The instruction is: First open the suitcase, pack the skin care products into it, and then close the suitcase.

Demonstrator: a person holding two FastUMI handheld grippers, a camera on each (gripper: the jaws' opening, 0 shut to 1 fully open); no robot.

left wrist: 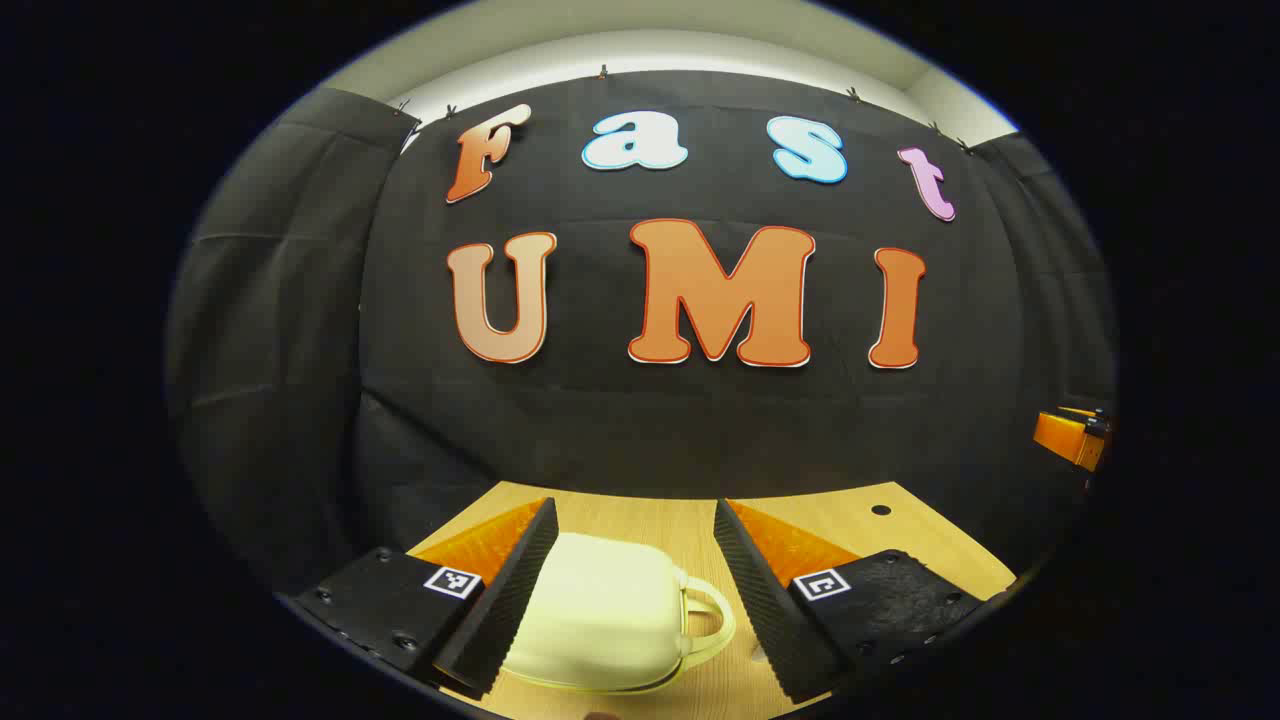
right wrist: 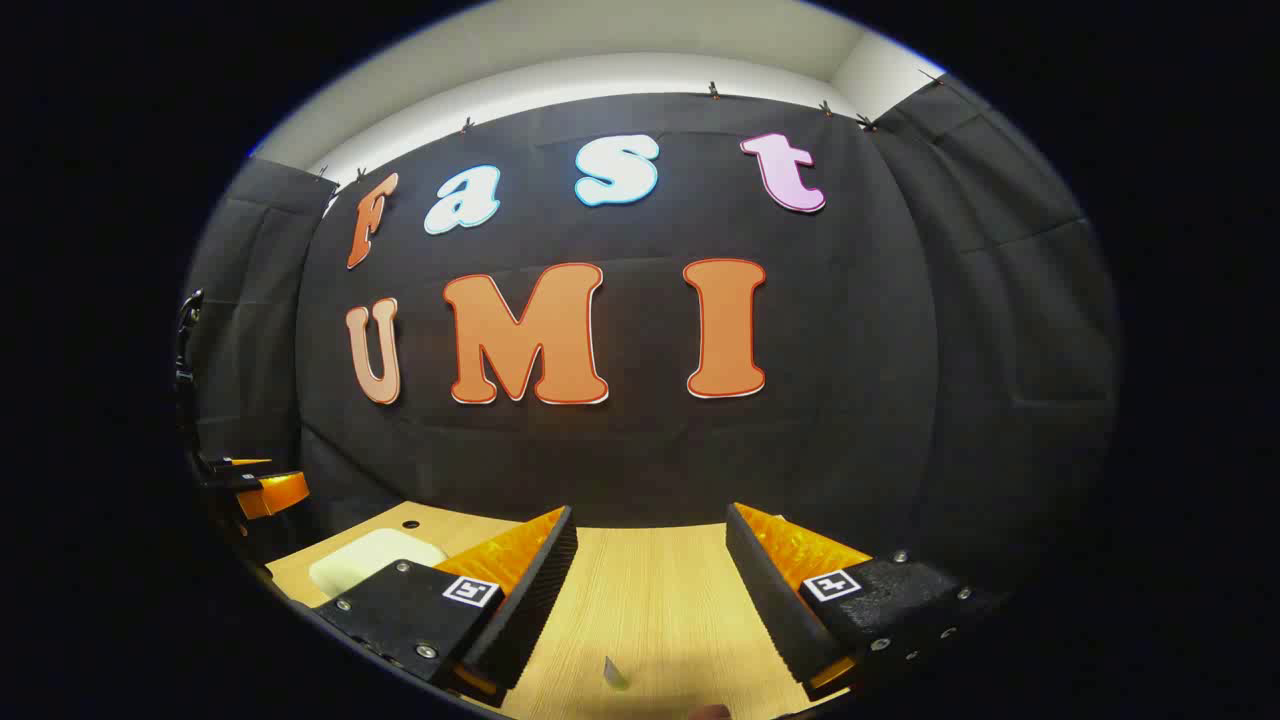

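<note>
The suitcase [left wrist: 600, 620] lies closed on the table [left wrist: 660, 520], between the spread fingers of the left gripper [left wrist: 635, 600], apparently untouched. The right gripper [right wrist: 650, 600] is spread over bare tabletop. Opening, packing and closing all remain to be done.

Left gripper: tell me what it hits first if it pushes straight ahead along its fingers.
The left gripper is open, and the cream suitcase lies on the wooden table right between its fingers, so it would likely meet the suitcase first. Beyond that is only the black cloth wall. Depth is hard to judge here.
</note>
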